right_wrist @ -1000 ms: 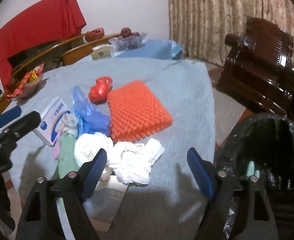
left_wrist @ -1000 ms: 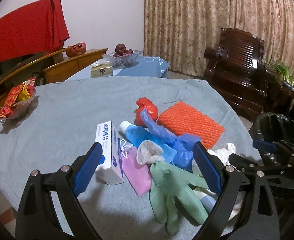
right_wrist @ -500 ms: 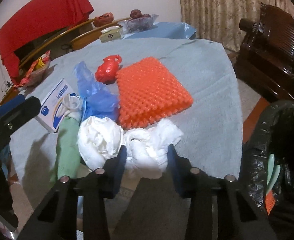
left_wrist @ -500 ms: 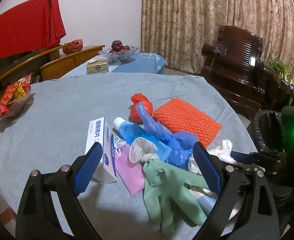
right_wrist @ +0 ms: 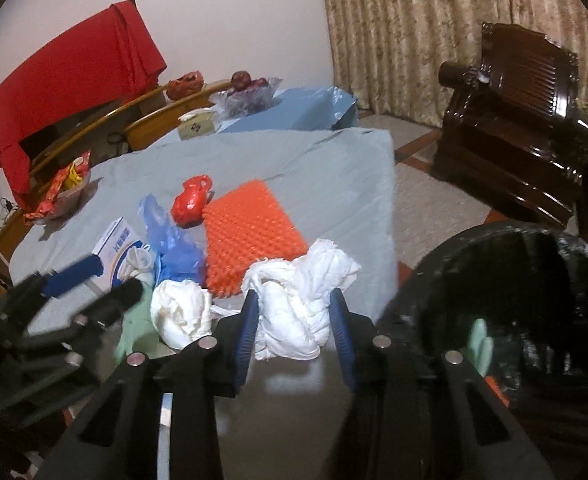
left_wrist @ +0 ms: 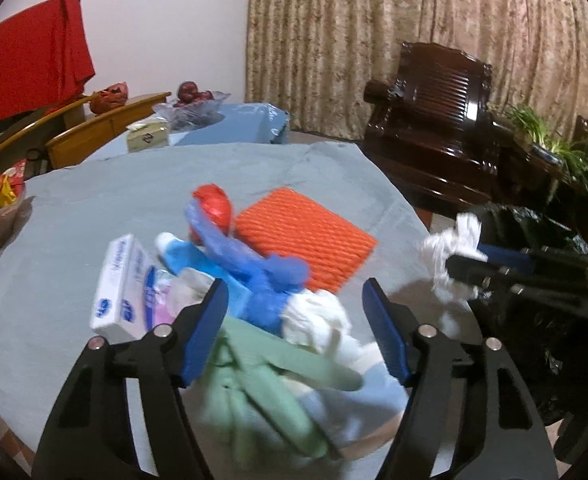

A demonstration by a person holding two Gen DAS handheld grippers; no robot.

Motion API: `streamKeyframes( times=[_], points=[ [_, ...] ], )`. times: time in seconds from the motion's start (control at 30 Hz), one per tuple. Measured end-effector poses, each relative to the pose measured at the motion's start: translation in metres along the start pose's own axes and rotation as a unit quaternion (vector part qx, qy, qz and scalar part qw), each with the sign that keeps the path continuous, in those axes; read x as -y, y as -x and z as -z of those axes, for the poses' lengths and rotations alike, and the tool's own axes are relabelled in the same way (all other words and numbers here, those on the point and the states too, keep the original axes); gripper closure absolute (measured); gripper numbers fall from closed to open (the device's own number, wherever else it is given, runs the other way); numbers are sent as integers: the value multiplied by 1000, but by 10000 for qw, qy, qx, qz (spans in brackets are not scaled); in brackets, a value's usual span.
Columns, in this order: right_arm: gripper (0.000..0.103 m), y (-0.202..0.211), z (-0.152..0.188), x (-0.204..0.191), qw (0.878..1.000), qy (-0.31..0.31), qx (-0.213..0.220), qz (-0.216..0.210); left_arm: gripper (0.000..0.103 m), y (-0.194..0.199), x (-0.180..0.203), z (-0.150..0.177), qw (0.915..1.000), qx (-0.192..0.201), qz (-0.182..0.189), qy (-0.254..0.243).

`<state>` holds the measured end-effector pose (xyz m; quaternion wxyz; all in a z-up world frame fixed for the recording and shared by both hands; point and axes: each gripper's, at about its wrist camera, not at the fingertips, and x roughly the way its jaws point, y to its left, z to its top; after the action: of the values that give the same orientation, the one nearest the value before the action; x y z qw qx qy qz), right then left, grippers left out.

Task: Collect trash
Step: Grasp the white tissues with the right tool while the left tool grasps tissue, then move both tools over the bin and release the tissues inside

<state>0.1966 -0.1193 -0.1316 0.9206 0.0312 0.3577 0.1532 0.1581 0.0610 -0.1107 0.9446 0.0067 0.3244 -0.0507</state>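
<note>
**Tissue wad lifted, trash pile on table**

Grey-blue cloth covers the round table (right_wrist: 334, 168); patterned curtains (right_wrist: 434, 20) and a dark carved armchair (right_wrist: 526, 120) stand behind it.

Right gripper (right_wrist: 294, 332) is clamped on a crumpled white tissue wad (right_wrist: 294, 304), held off the cloth at the table's near edge, just beside the black-lined trash bin (right_wrist: 514, 320). Something pale green lies inside the bin.

Left gripper (left_wrist: 296, 332) hangs over the pile, jaws closing, pads not yet pressing anything; a green glove (left_wrist: 261, 384) and a second white wad (left_wrist: 318, 320) lie between and below them, blurred.

Still on the cloth:
- orange bubble-wrap pad (right_wrist: 249, 236), touching the pile
- red plastic bag (right_wrist: 191, 200), beside the pad
- blue plastic bag (right_wrist: 173, 240)
- white-and-blue box (right_wrist: 117, 244)
- pink mask (left_wrist: 159, 304), partly hidden behind the left finger

Snack wrappers (right_wrist: 65, 188) sit well apart at the far left edge.
</note>
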Motion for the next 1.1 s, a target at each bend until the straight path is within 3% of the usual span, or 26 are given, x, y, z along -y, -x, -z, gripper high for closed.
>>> streamKeyframes(
  times=[0.3,0.37,0.4,0.5,0.63,1.1],
  points=[
    [67,1,6,12,10000,-35,-11,37,47,-34,19,11,9988,-401,-250,-112],
    [67,0,7,14,10000,-72,-21,29,54,-41,20,13,9979,-540,-324,-177],
    [67,0,8,15,10000,-87,-19,31,62,-42,21,15,9976,-587,-306,-177],
    [67,1,8,17,9999,-102,-14,47,71,-44,20,19,9974,-628,-310,-162],
    [67,3,9,17,9999,-110,7,60,77,-36,21,19,9984,-467,-264,-180],
    [67,48,-4,25,9978,-198,583,232,79,14,33,-26,9989,451,107,-68]
  ],
)
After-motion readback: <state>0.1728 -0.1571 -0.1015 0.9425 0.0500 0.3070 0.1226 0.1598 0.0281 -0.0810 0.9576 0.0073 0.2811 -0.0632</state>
